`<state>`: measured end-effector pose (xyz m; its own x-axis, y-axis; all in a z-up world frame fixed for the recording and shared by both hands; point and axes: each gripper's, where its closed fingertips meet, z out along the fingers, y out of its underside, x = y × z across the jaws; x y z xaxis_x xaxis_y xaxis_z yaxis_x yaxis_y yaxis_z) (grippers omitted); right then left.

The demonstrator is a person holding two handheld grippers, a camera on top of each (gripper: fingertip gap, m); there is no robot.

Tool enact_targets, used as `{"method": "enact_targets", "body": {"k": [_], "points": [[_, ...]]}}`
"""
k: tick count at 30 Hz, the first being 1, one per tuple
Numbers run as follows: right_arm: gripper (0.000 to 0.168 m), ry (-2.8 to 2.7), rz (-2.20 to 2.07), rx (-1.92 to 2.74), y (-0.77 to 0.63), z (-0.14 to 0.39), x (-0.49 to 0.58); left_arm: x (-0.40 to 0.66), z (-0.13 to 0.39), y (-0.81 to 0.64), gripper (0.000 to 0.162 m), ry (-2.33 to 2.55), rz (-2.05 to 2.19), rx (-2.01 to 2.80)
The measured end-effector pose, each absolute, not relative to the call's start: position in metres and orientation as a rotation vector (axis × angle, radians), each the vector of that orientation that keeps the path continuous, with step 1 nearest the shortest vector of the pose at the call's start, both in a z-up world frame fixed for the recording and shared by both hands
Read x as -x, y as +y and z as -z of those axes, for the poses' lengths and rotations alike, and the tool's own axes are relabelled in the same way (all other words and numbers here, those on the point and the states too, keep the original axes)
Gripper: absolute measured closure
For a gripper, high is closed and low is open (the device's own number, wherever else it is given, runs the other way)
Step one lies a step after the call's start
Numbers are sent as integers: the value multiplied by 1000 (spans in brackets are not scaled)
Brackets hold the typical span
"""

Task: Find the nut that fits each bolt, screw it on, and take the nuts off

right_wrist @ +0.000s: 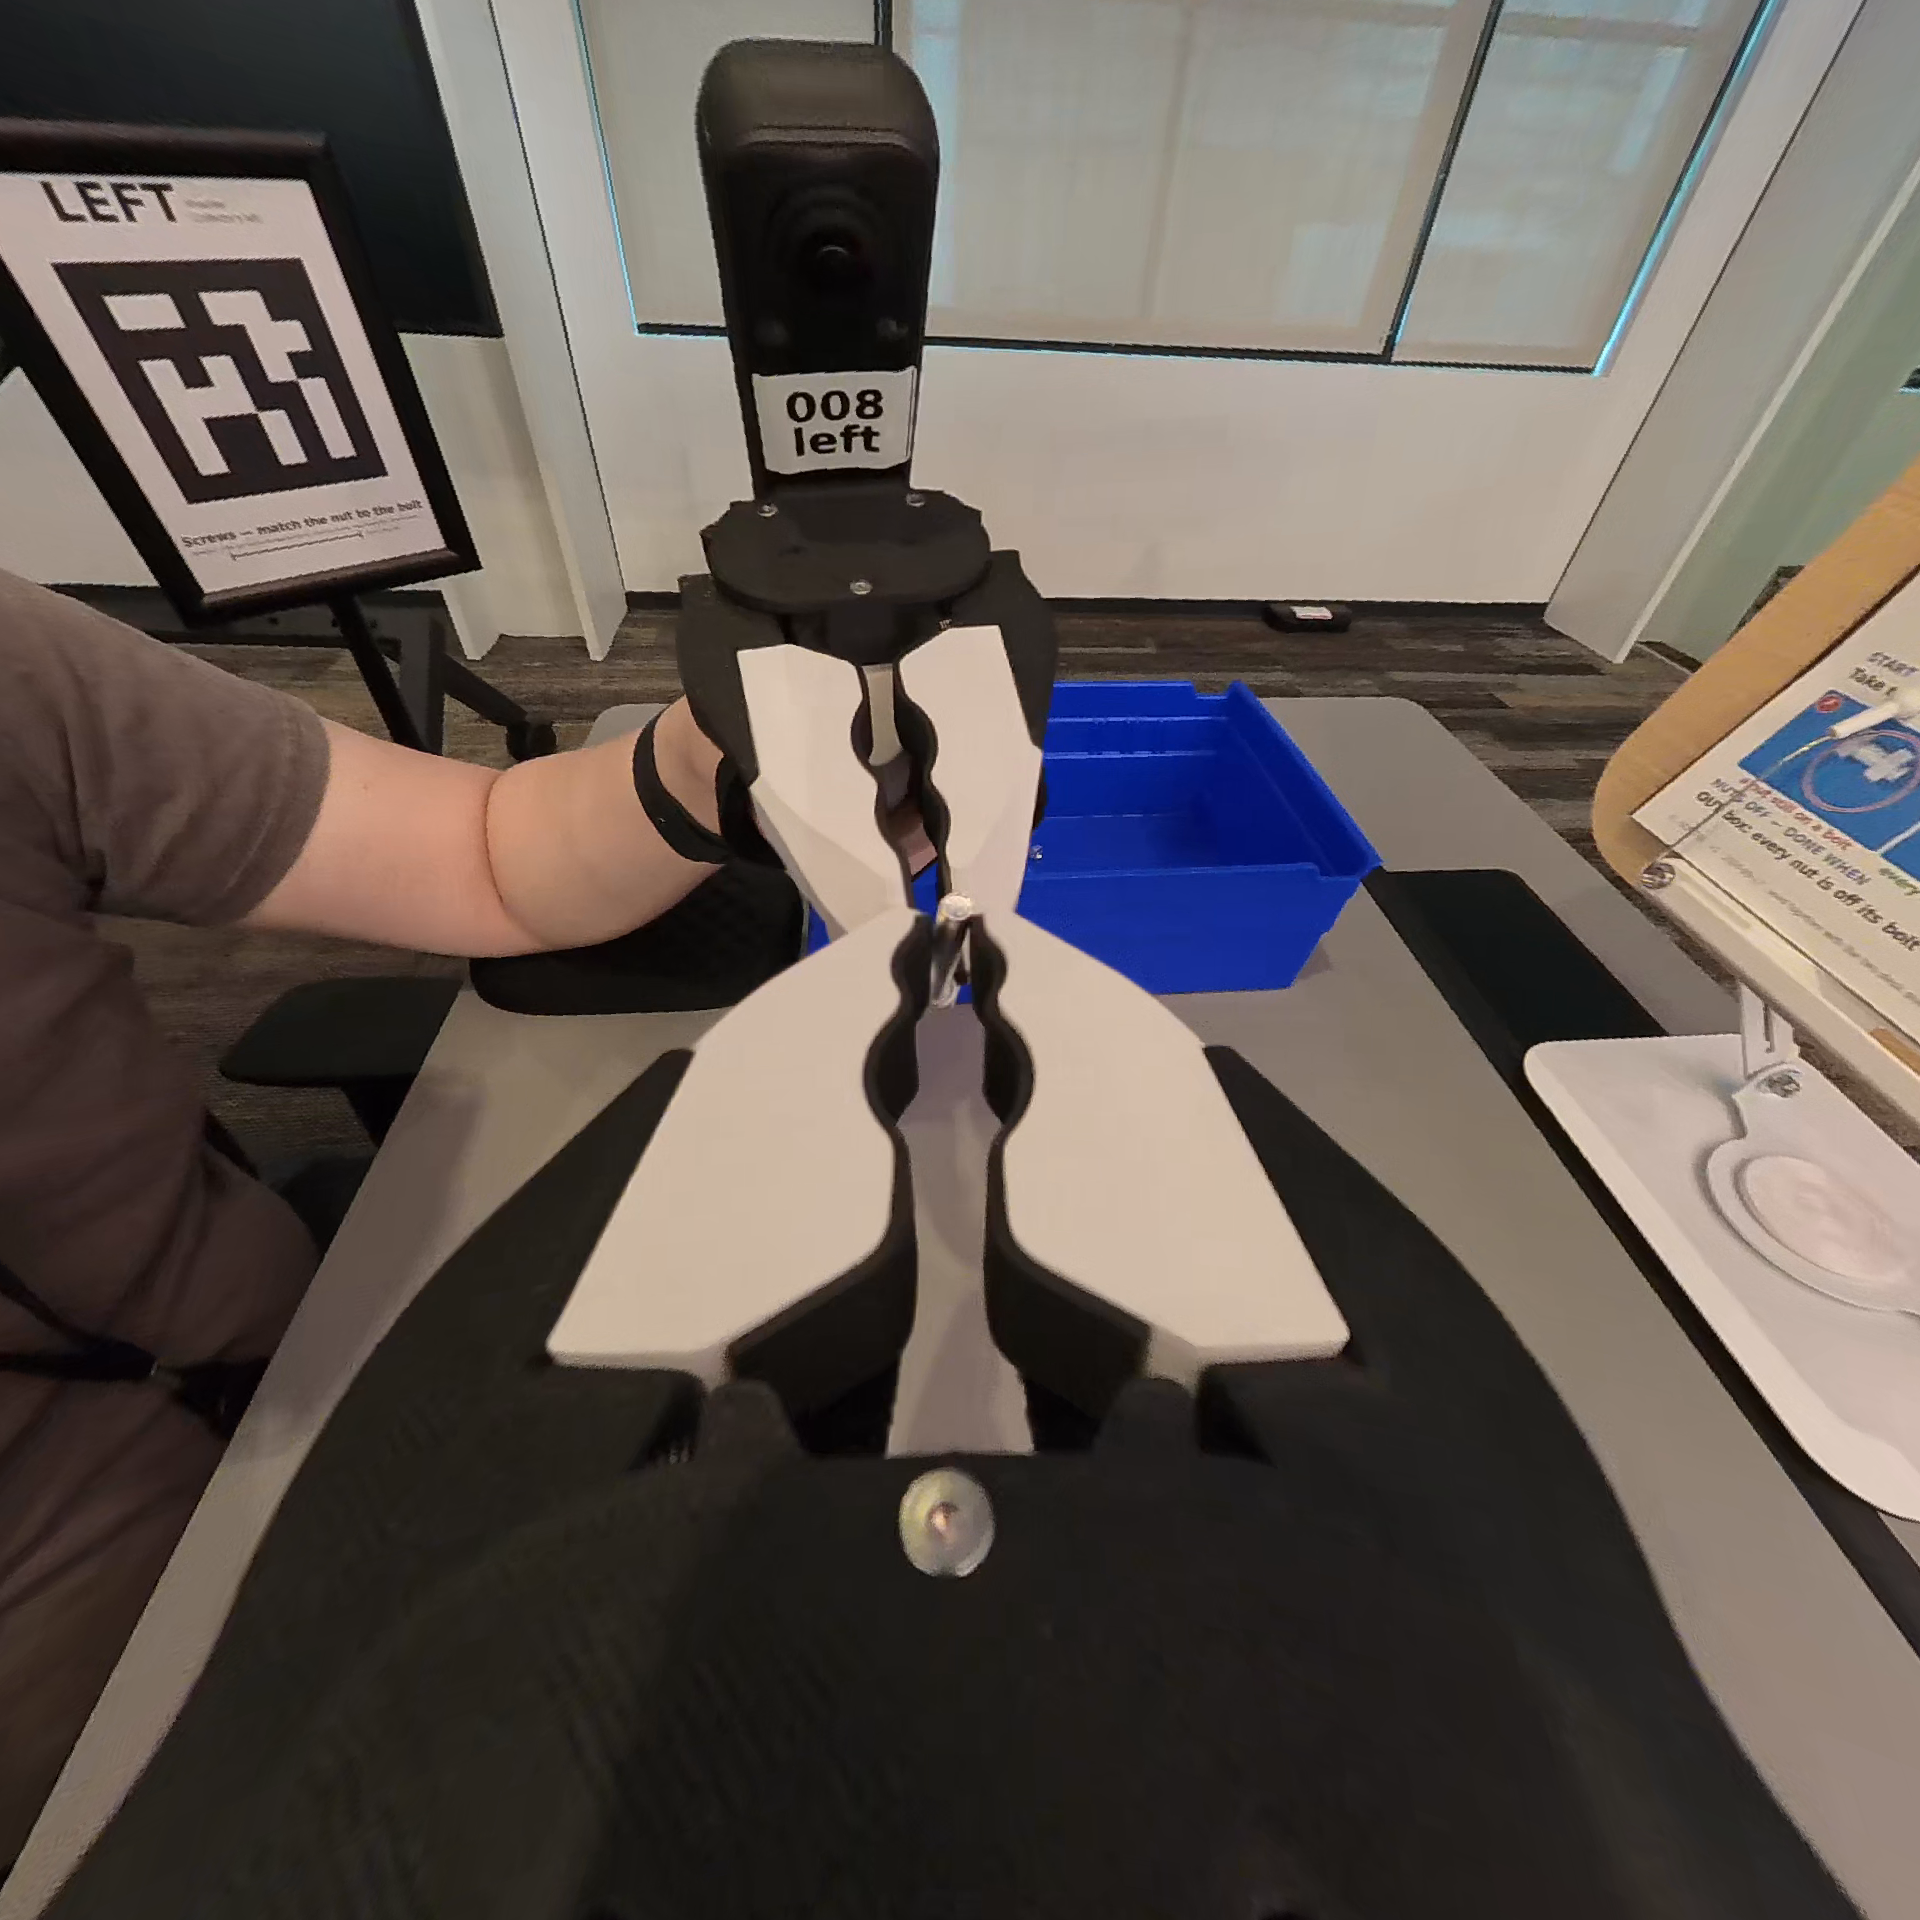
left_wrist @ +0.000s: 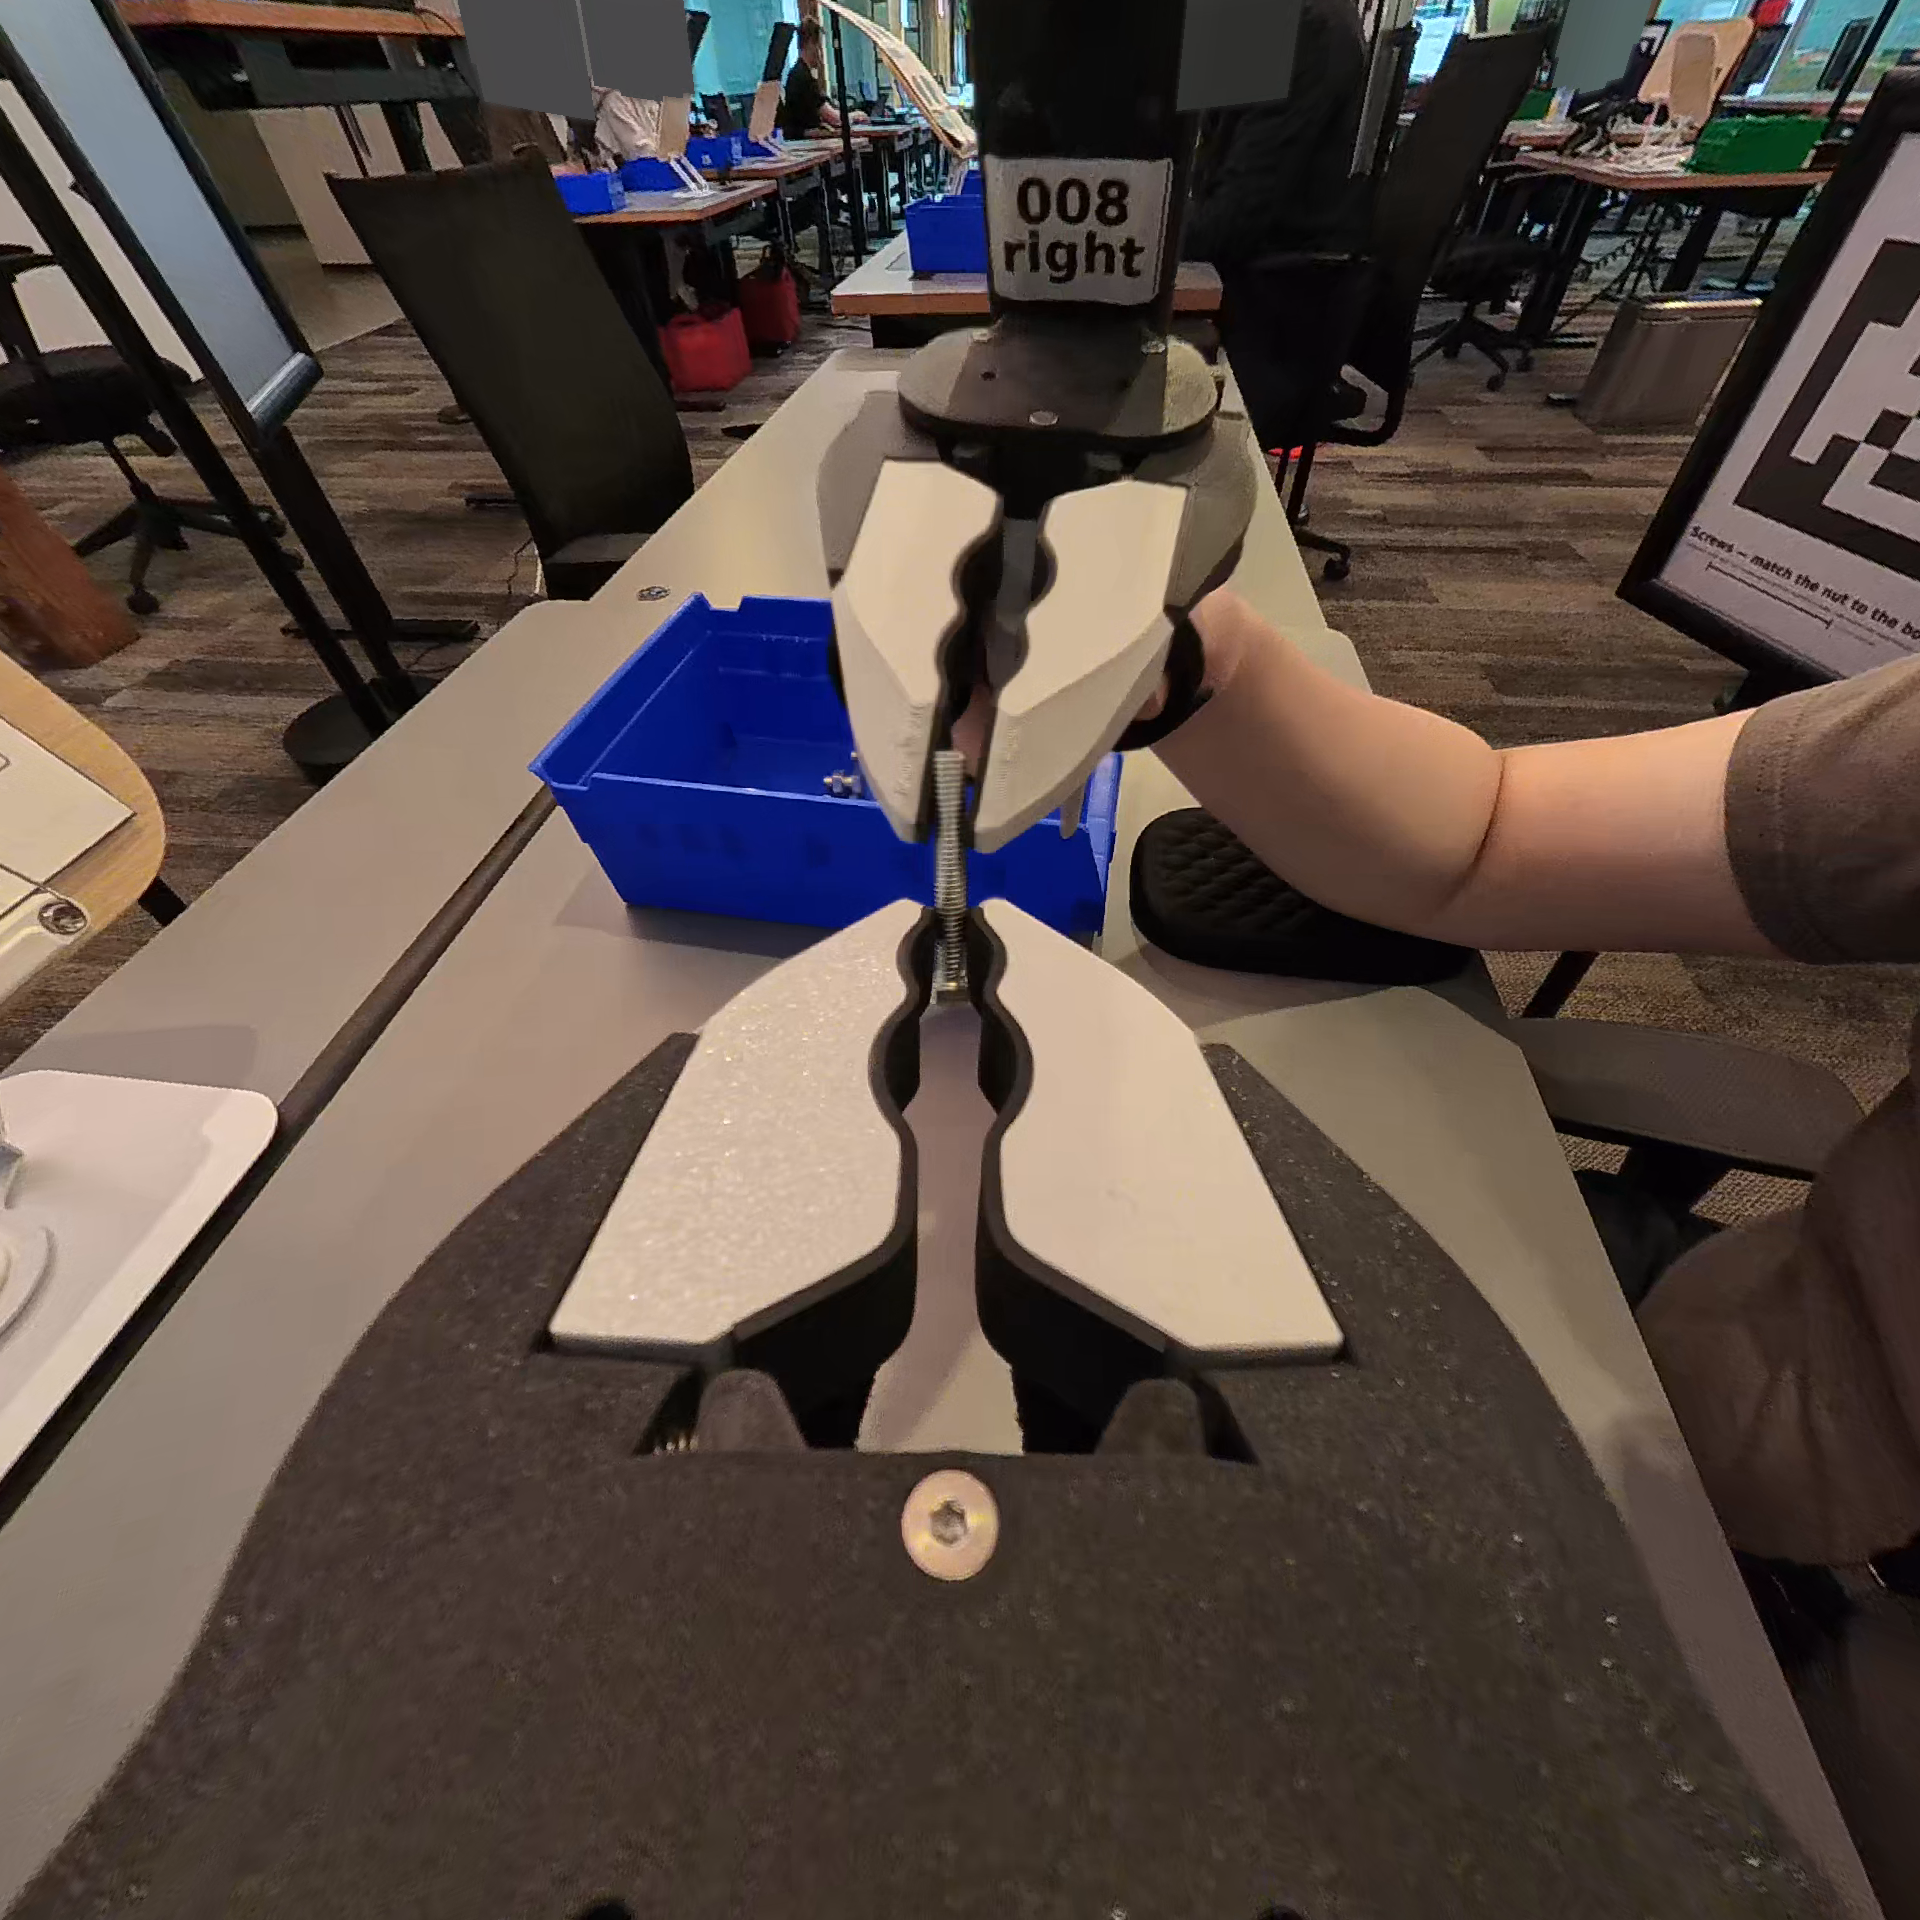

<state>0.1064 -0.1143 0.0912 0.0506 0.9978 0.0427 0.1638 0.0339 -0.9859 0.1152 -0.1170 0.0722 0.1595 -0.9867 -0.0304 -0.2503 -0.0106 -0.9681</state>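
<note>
A silver threaded bolt (left_wrist: 950, 862) hangs in the air between my two grippers, above the grey table (left_wrist: 395, 1091). My left gripper (left_wrist: 951, 961) is shut on the bolt's near end, where a hex piece sits; I cannot tell if that piece is a head or a nut. My right gripper (left_wrist: 948, 805) faces it and is shut on the far end of the thread. In the right wrist view my right gripper (right_wrist: 948, 961) pinches the bolt (right_wrist: 948, 951), and the left gripper (right_wrist: 935, 899) meets it tip to tip. A blue bin (left_wrist: 717, 831) stands behind them.
The blue bin (right_wrist: 1195, 894) holds a small metal piece (left_wrist: 842, 779). A black padded rest (left_wrist: 1247, 904) lies under the person's forearm. A framed marker sign (right_wrist: 208, 364) stands on one side, and an instruction board (right_wrist: 1818, 810) on a white base (right_wrist: 1662, 1174) on the other. Left and right tips are no more than a few centimetres apart.
</note>
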Motion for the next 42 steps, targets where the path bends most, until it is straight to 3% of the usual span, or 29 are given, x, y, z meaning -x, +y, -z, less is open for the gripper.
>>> {"method": "enact_targets", "body": {"k": [4, 7, 9, 13, 19, 42], "points": [[162, -1324, -1026, 1349, -112, -86, -106, -113, -67, -114, 156, 1285, 913, 1467], [162, -1304, -885, 1460, -92, -71, -113, -104, -71, -103, 130, 1240, 866, 1489], [162, -1284, -725, 1647, -64, -40, -124, -92, -78, -96, 126, 1198, 844, 1498], [162, -1168, -584, 1948, -24, 27, -126, -63, -100, -88, 127, 1114, 812, 1486], [162, -1135, -454, 2131, -9, 86, -122, -32, -129, -90, 132, 1027, 778, 1424], [161, -1246, -448, 2125, -2, 127, -123, -5, -153, -97, 137, 955, 776, 1371]]}}
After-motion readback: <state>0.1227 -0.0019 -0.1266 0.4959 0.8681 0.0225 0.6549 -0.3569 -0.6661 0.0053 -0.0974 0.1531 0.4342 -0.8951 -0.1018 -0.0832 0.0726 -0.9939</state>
